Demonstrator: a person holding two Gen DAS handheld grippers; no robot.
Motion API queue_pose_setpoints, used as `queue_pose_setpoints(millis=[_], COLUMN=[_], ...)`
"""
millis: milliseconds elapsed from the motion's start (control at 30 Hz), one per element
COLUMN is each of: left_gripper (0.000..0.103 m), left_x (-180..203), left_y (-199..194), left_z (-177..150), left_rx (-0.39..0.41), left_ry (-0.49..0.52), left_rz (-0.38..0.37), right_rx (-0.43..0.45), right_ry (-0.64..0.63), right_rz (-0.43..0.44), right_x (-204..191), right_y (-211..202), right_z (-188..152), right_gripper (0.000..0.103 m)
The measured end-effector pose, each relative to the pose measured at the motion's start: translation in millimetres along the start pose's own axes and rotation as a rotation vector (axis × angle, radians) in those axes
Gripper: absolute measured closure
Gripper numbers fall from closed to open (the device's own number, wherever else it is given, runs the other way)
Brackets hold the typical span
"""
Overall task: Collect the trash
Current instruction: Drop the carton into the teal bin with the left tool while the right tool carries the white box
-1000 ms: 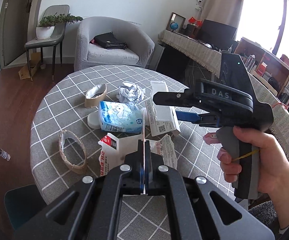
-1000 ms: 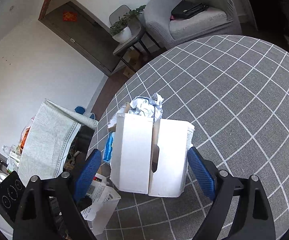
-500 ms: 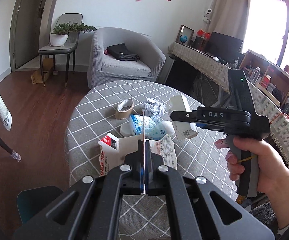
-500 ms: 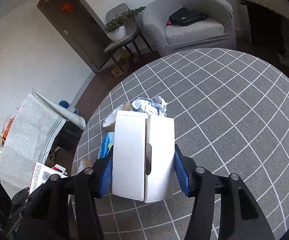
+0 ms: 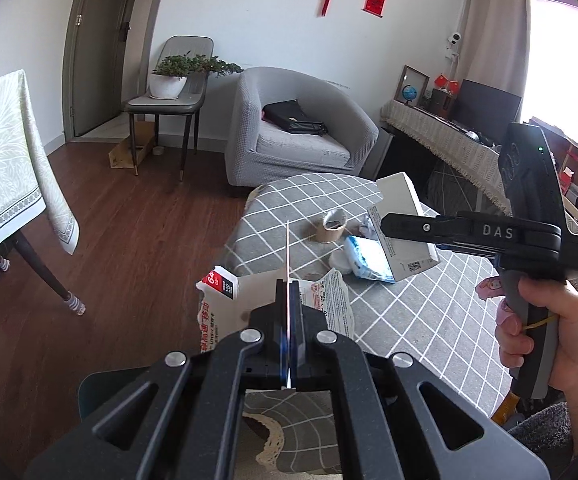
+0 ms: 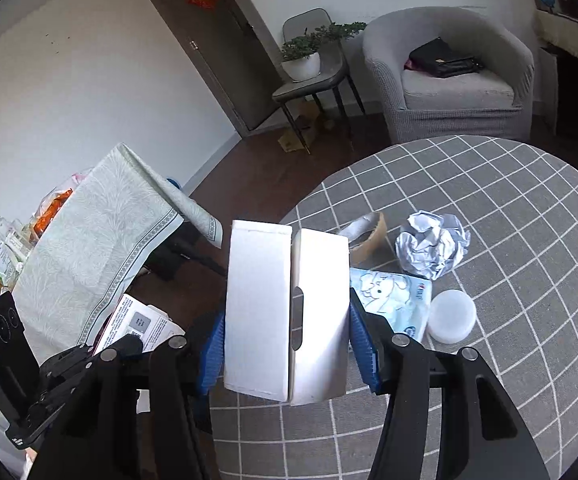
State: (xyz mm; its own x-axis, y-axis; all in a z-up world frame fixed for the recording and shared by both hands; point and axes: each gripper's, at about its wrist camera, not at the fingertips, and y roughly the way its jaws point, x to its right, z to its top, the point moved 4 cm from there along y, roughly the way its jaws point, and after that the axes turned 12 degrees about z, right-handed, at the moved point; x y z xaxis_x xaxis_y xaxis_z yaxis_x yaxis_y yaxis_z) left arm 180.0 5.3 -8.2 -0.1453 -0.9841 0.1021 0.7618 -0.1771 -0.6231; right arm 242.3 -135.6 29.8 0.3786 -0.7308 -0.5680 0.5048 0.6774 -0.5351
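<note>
My left gripper is shut on a flattened white carton with red print, held edge-on above the table's near rim. My right gripper is shut on a white cardboard box and holds it above the round grey checked table; the box also shows in the left wrist view. On the table lie a crumpled foil ball, a blue tissue pack, a white round lid and a tape roll.
A grey armchair with a black bag stands beyond the table. A chair with a potted plant is by the door. A cloth-covered table stands left. A brown ring lies under my left gripper.
Both grippers have risen and pulled back from the table. The right gripper closed on the white box and lifted it. The left kept hold of the flattened carton.
</note>
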Motion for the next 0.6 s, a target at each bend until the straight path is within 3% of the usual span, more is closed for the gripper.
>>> queue_pose_setpoints(millis=[333, 600], left_gripper=[0.102, 0.102], left_x=[-58.7, -109.3], left_y=[0.5, 23.9], left_z=[-18.5, -52.8], left_rx=[-0.055, -0.153], left_ry=[-0.021, -0.065], left_rz=[0.123, 0.204], right_rx=[-0.053, -0.100], right_ry=[-0.112, -0.163], right_rz=[0.061, 0.110], right_x=[-49.8, -82.9], right_y=[32.2, 62.9], right_z=[-4.4, -12.1], right_gripper=[0.048, 0.048])
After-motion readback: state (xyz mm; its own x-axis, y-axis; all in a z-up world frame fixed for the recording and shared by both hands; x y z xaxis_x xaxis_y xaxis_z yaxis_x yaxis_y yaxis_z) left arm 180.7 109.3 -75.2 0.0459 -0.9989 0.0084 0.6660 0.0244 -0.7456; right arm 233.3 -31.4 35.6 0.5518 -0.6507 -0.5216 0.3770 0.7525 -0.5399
